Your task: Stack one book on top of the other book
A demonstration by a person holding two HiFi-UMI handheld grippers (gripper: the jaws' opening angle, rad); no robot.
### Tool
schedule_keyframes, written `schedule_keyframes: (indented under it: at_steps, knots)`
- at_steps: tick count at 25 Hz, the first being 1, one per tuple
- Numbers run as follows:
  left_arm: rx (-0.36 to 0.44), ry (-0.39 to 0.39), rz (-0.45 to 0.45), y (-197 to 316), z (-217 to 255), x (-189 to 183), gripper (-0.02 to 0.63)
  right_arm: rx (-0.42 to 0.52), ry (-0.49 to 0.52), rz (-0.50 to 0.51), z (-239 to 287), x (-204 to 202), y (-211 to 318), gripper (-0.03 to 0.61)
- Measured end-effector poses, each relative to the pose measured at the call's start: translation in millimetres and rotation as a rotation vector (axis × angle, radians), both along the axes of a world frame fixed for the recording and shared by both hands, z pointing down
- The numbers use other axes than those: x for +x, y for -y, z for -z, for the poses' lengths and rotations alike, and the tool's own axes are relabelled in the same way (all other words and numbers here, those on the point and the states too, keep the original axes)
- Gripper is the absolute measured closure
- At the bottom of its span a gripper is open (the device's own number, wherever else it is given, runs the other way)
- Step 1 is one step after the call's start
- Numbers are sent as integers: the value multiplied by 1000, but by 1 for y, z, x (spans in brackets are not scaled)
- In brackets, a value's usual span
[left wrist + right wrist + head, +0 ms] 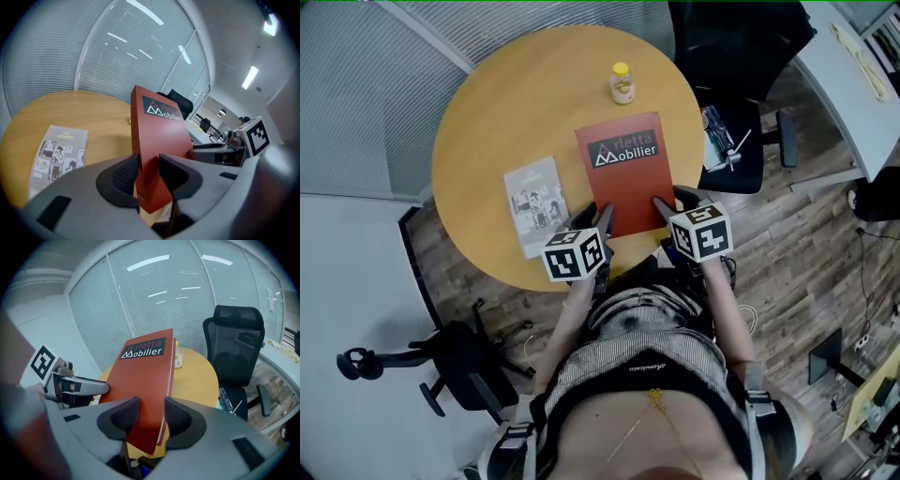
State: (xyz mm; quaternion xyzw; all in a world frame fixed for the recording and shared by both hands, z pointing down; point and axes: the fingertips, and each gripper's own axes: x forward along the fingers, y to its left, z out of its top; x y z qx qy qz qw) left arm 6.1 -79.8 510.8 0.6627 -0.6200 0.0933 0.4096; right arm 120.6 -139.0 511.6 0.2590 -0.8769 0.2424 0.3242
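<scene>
- The red book [623,169], with "Mobilier" printed on its cover, sits near the middle of the round wooden surface [487,122], at the near edge. It is held at both near corners.
- The left hand-held gripper [602,216] is closed on the book's near left corner. In the left gripper view [149,164] both dark pads press on the spine edge of the red book [159,131], one on each face.
- The right hand-held gripper [667,202] is clamped on the near right corner. In the right gripper view [151,411] its pads squeeze the red book [140,380] at the page-edge side.
- The near end of the red book is up off the surface [197,376]. Whether the far end touches the wood cannot be told.
- The grey book [536,204], marked "HOMES" [58,157], lies flat on the surface to the left of the red book, with bare wood between the two.
- A small bottle [622,82] with a yellow cap stands upright beyond the far edge of the red book.
- A black office chair [722,47] stands off the far right side of the surface.
</scene>
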Motion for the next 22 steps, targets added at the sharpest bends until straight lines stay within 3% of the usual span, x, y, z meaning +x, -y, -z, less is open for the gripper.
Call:
schedule_keyframes:
  at_steps: [22]
  knots:
    - [20,12,18,-3,10,8,476,14,16,15,9,7,-1,397]
